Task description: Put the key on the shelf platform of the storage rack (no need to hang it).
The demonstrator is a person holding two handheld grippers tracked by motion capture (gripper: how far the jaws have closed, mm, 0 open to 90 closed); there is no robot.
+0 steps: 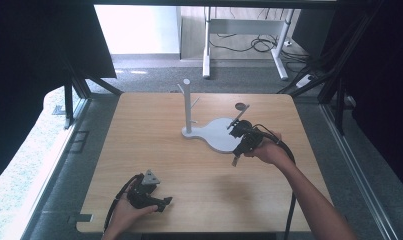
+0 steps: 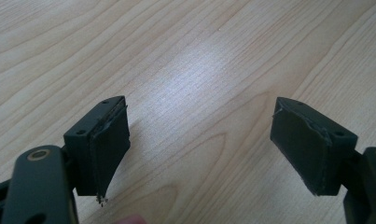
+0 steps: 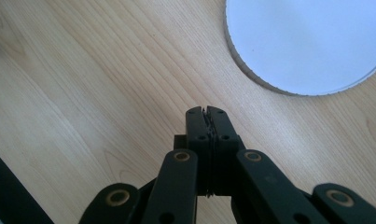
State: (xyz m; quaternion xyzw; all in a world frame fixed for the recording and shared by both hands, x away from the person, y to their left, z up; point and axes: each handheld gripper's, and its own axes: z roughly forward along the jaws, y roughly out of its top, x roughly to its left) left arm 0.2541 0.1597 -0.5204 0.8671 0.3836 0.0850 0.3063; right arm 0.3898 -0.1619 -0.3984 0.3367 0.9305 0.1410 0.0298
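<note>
A white stand (image 1: pixel 188 106) with a post and short pegs rises from a flat white base (image 1: pixel 216 134) at the middle of the wooden table. My right gripper (image 1: pixel 235 161) hovers at the base's right edge, held by a hand, jaws pressed together with nothing between them; in the right gripper view the shut gripper (image 3: pixel 207 112) points at bare wood just below the round white base (image 3: pixel 307 42). My left gripper (image 1: pixel 165 201) rests near the table's front edge, in a hand. In the left gripper view its gripper (image 2: pixel 199 140) stands wide open over bare wood.
A small dark round mark (image 1: pixel 241 106) lies on the table behind the base. The wooden table (image 1: pixel 154 150) has black frame struts at both sides. A white desk frame and cables (image 1: pixel 259 45) stand on the floor beyond the far edge.
</note>
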